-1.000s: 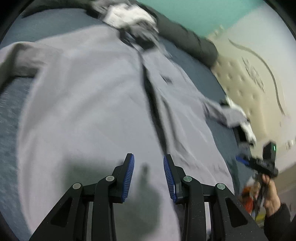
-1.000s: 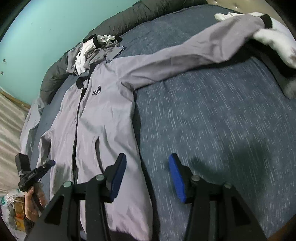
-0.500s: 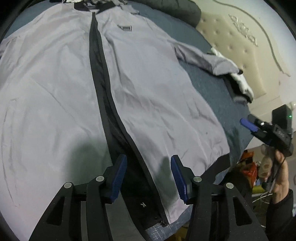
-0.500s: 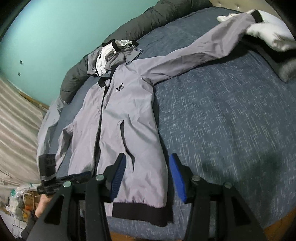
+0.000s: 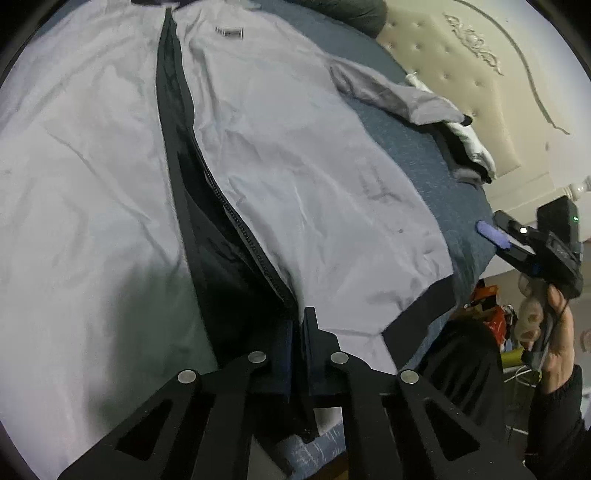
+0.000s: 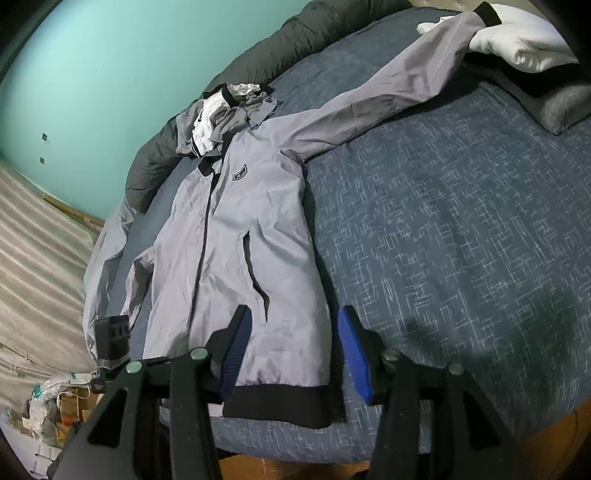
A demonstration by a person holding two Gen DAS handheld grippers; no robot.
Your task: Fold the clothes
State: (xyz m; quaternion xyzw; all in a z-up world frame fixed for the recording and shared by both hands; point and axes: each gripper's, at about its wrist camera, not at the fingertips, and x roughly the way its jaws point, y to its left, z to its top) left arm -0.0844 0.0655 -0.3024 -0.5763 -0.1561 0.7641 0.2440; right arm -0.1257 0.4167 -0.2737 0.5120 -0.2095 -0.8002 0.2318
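A grey jacket point(image 6: 251, 221) with a black zip and black hem lies face up and spread flat on the blue bed point(image 6: 443, 221). One sleeve point(image 6: 388, 92) stretches toward the pillows. In the left wrist view the jacket point(image 5: 314, 155) fills the frame, its zip partly open at the bottom. My left gripper point(image 5: 297, 325) is shut on the jacket's black hem by the zip's lower end. My right gripper point(image 6: 293, 321) hangs open just above the hem's right corner, touching nothing. A hand holds that right gripper point(image 5: 495, 230) beyond the bed's edge.
A heap of grey and white clothes point(image 6: 218, 114) lies at the jacket's collar, with a dark duvet point(image 6: 295, 33) behind it. White and dark clothes point(image 6: 524, 44) sit near the padded headboard point(image 5: 461, 74). Clutter point(image 6: 44, 406) lies on the floor by the bed.
My left gripper has dropped to the jacket's lower hem and shut on it at the zip. The right gripper pulled back toward the hem's corner and stayed open.
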